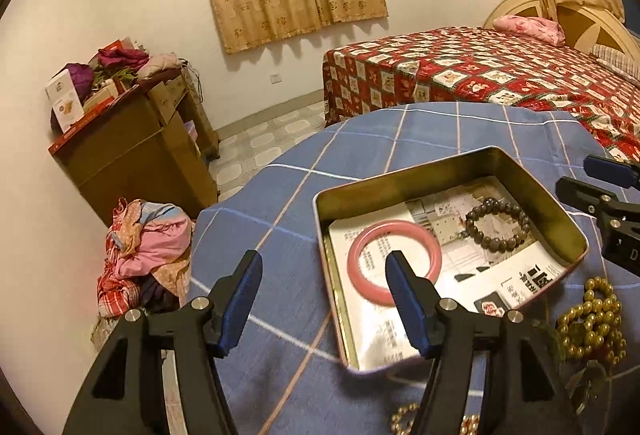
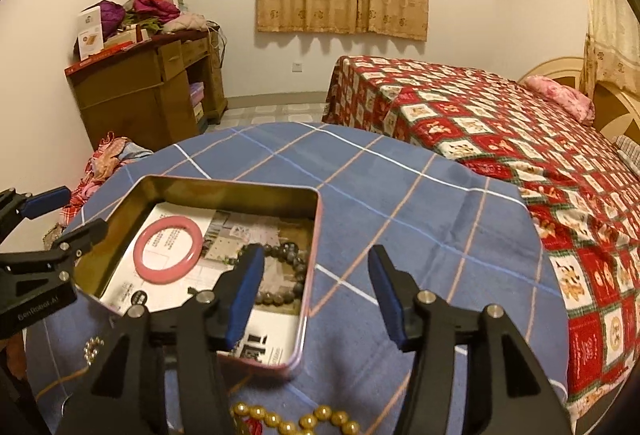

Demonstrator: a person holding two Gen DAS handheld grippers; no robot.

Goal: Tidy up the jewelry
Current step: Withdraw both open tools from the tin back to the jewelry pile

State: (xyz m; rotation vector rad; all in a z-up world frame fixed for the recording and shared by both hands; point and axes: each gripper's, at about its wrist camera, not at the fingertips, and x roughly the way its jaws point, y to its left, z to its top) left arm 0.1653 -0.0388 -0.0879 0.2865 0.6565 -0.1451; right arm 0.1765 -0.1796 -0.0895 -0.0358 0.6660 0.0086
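An open metal tin (image 1: 400, 179) (image 2: 224, 187) lined with printed paper sits on the blue checked tablecloth. Inside it lie a pink bangle (image 1: 360, 239) (image 2: 160, 269) and a dark beaded bracelet (image 1: 498, 223) (image 2: 288, 249). Gold bead jewelry (image 1: 592, 319) (image 2: 292, 421) lies on the cloth in front of the tin, outside it. My left gripper (image 1: 322, 267) is open and empty above the tin's left side. My right gripper (image 2: 316, 263) is open and empty above the tin's right wall. Each gripper shows at the edge of the other's view.
The round table (image 2: 400, 195) with the blue cloth stands beside a bed with a red patterned cover (image 2: 500, 139). A wooden desk piled with clothes and boxes (image 2: 148, 75) stands by the far wall. A heap of clothes (image 1: 148, 255) lies left of the table.
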